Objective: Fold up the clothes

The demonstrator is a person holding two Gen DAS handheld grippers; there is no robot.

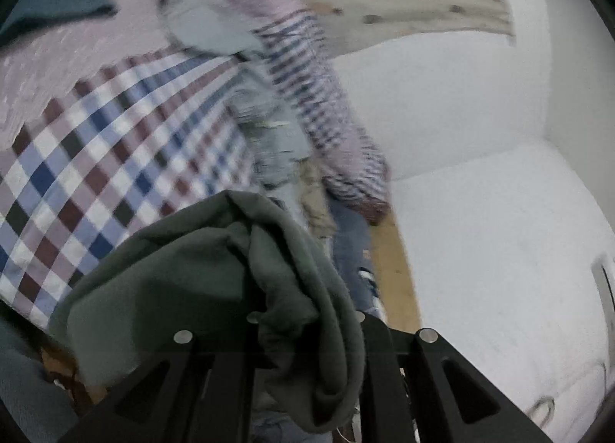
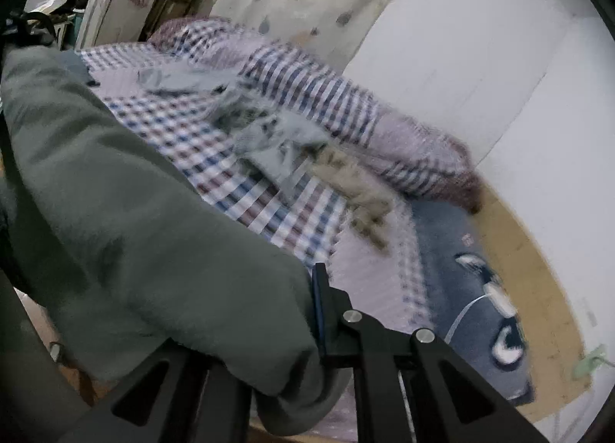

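Note:
A dark grey-green garment (image 1: 215, 281) hangs bunched over my left gripper (image 1: 303, 323), which is shut on a fold of it above the bed. In the right wrist view the same garment (image 2: 134, 235) stretches from the upper left down to my right gripper (image 2: 307, 312), shut on its edge; one blue-padded finger (image 2: 319, 308) shows beside the cloth. The cloth hides most of both grippers' fingertips. Both grippers are lifted over the checked bedspread (image 1: 96, 174).
On the checked bedspread (image 2: 246, 193) lie a light blue-grey garment (image 2: 269, 139), a beige one (image 2: 357, 189), a striped purple-white blanket (image 2: 346, 104) and a blue patterned piece (image 2: 461, 281). White wall (image 1: 480, 135) stands at the right, a wooden bed edge (image 2: 538, 289) below it.

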